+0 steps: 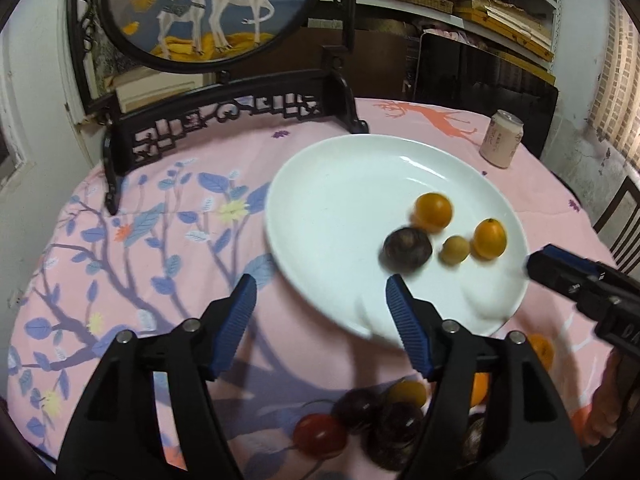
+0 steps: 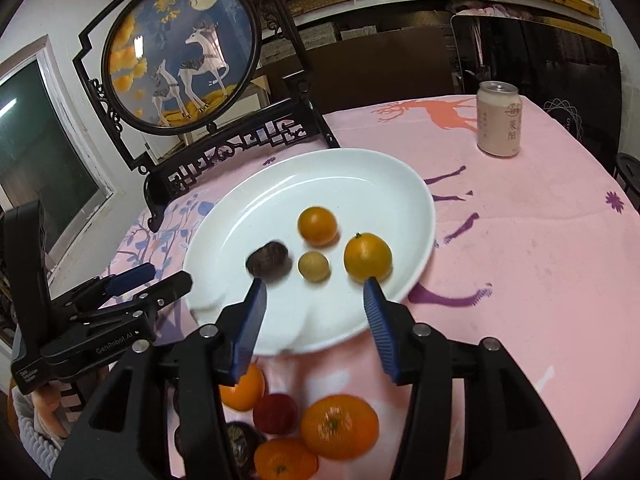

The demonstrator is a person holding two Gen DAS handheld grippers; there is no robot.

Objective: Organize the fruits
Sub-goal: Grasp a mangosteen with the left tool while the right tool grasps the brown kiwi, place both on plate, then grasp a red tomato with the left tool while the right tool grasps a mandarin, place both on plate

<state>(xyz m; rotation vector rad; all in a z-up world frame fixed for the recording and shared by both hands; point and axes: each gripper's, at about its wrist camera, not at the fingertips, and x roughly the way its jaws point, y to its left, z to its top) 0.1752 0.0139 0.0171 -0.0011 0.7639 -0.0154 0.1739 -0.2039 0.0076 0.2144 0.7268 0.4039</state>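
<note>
A white plate (image 1: 340,200) (image 2: 280,196) on the pink tablecloth holds a dark purple fruit (image 1: 407,249) (image 2: 268,261), a small tan fruit (image 1: 455,250) (image 2: 314,266) and two orange fruits (image 1: 433,211) (image 1: 490,239) (image 2: 317,225) (image 2: 367,257). My left gripper (image 1: 322,300) (image 2: 150,278) is open and empty at the plate's near left rim. My right gripper (image 2: 316,300) is open and empty over the plate's near edge; in the left wrist view (image 1: 560,276) its state is unclear. Loose fruits lie near me: a red one (image 1: 319,434) (image 2: 275,412), dark ones (image 1: 394,426), oranges (image 2: 339,426) (image 2: 285,460).
A dark carved stand with a round deer picture (image 1: 224,112) (image 2: 180,56) stands behind the plate. A pale drink can (image 1: 501,138) (image 2: 499,119) stands at the far right of the table. A chair back (image 1: 618,216) is at the right edge.
</note>
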